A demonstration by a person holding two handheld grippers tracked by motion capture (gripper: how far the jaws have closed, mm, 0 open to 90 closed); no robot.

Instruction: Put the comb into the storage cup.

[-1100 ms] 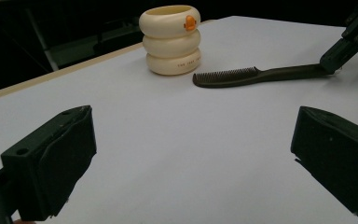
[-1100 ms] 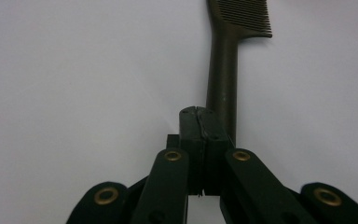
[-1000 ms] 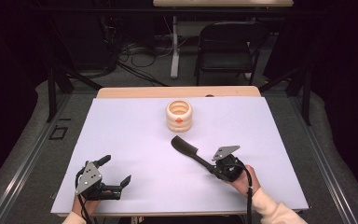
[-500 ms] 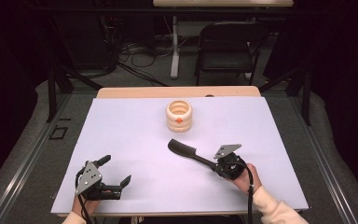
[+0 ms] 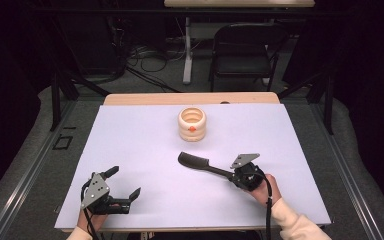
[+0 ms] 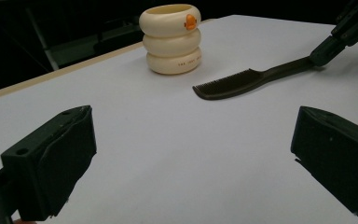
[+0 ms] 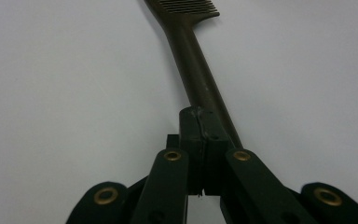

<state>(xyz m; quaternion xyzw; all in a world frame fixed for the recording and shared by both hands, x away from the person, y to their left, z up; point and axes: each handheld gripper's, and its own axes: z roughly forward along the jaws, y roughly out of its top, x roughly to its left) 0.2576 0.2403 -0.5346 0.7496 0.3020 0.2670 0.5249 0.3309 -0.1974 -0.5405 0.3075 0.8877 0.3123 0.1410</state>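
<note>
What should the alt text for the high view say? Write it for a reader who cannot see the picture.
The right gripper is shut on the handle of a dark comb lying on a white table, teeth end pointing left. The left gripper rests open near the front edge, and a cream ribbed cup stands farther back.

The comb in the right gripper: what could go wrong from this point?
1. The right gripper pinches the comb at the very end of its handle, so the long toothed end may pivot or slip out when moved.
2. The ringed cream cup stands just beyond the comb's head; a swing forward could knock it.
3. The left gripper waits open and apart, so it may be unable to steady the comb if it slips.
</note>
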